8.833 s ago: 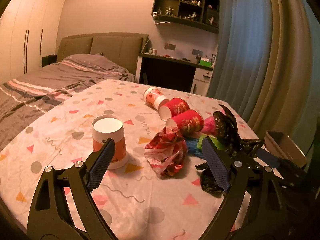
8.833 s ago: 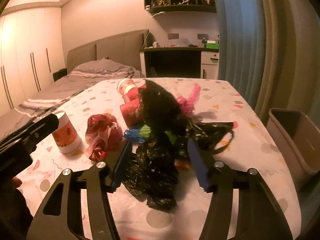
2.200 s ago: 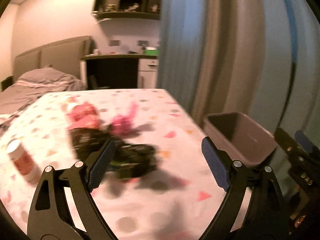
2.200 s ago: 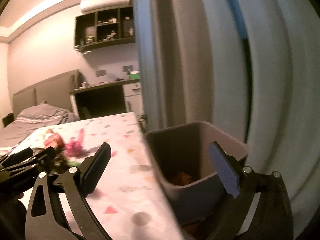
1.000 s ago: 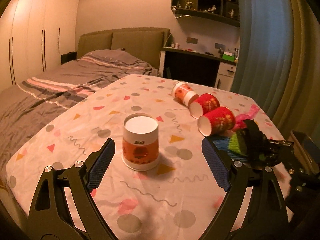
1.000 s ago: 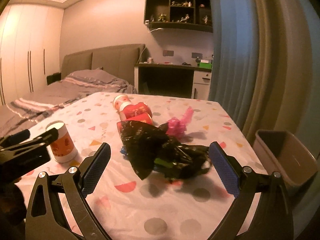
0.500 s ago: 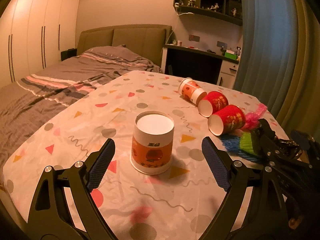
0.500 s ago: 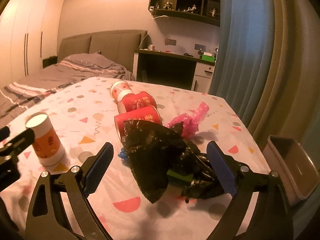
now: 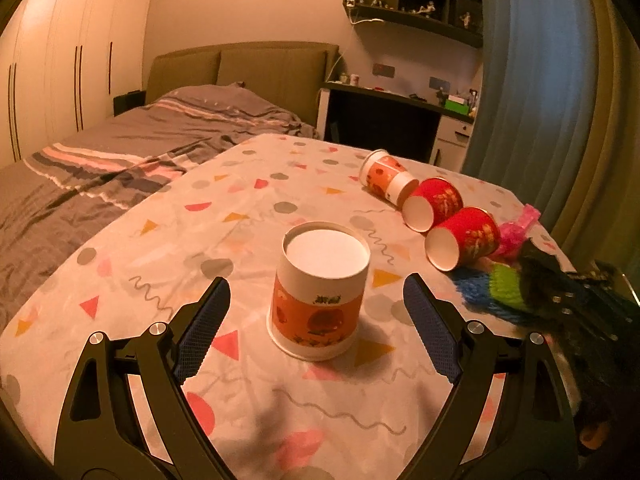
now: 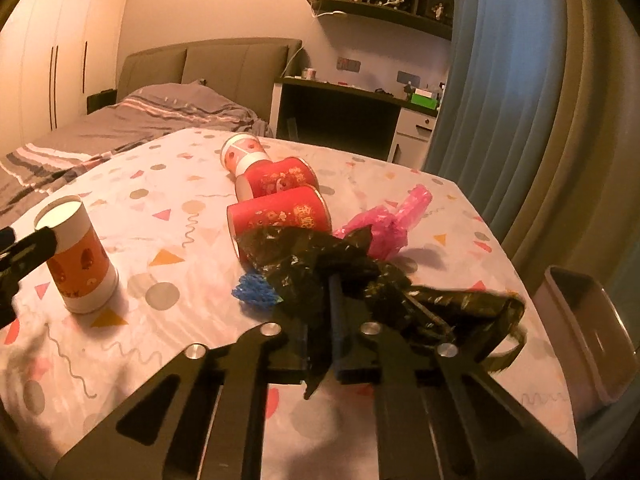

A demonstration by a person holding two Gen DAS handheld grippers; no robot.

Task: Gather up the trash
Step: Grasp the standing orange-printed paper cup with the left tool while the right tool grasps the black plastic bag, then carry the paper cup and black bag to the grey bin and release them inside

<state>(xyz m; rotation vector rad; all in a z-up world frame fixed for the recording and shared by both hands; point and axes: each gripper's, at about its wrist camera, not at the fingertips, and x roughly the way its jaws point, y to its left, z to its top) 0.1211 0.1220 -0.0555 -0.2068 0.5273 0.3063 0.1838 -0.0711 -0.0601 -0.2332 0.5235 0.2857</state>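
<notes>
Jaws of the right gripper (image 10: 335, 312) have just closed, clamped on a black plastic bag (image 10: 316, 258); left gripper (image 9: 316, 322) jaws stand apart around an upside-down paper cup (image 9: 320, 292) on the desk (image 9: 240, 216).

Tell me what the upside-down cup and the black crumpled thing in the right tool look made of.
Upside-down cup: seemingly paper, matte printed wall, thin rolled rim. Black crumpled thing: likely thin plastic film, glossy, sharply creased, pinched in the right tool.
</notes>
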